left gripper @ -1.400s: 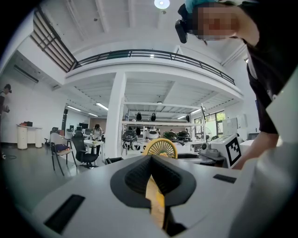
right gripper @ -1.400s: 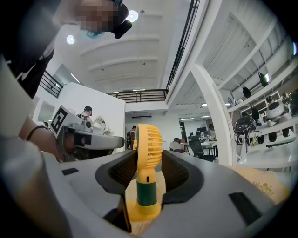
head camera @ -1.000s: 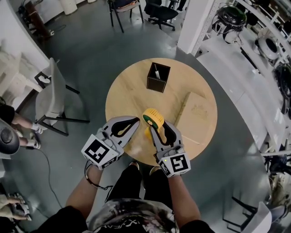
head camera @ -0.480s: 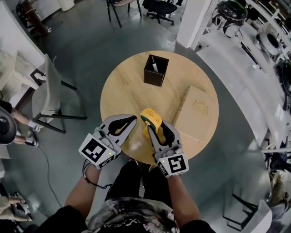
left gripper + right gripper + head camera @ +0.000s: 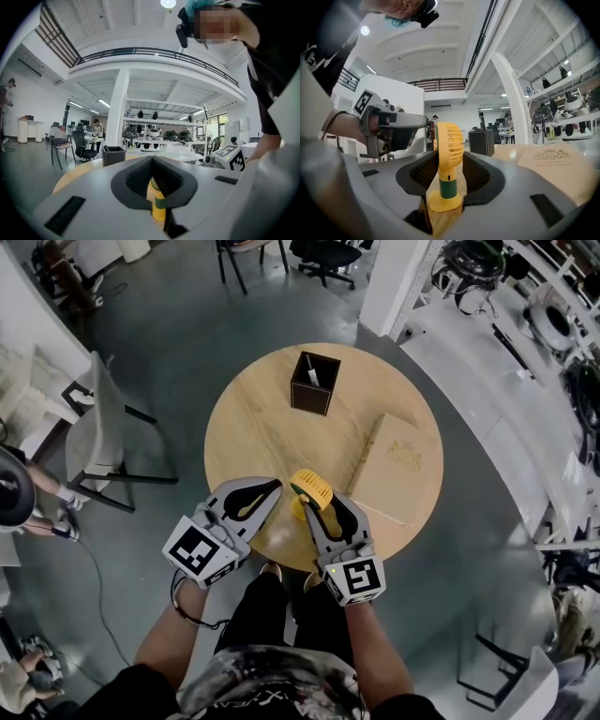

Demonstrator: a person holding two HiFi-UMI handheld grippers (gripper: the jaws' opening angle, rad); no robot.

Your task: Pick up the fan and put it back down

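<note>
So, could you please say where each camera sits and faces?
Head view: head-mounted, looking steeply down at the table; left tool, right tool, forearms show.
Left gripper view: on the left tool, looking across the table; torso at right.
Right gripper view: on the right tool, facing the fan; left hand shows.
Shared: all show the fan.

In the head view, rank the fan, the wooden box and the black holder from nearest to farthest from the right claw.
1. The yellow fan, in the right claw, at the near edge of the round table.
2. The flat wooden box, on the table's right side.
3. The black square holder, at the table's far side.
</note>
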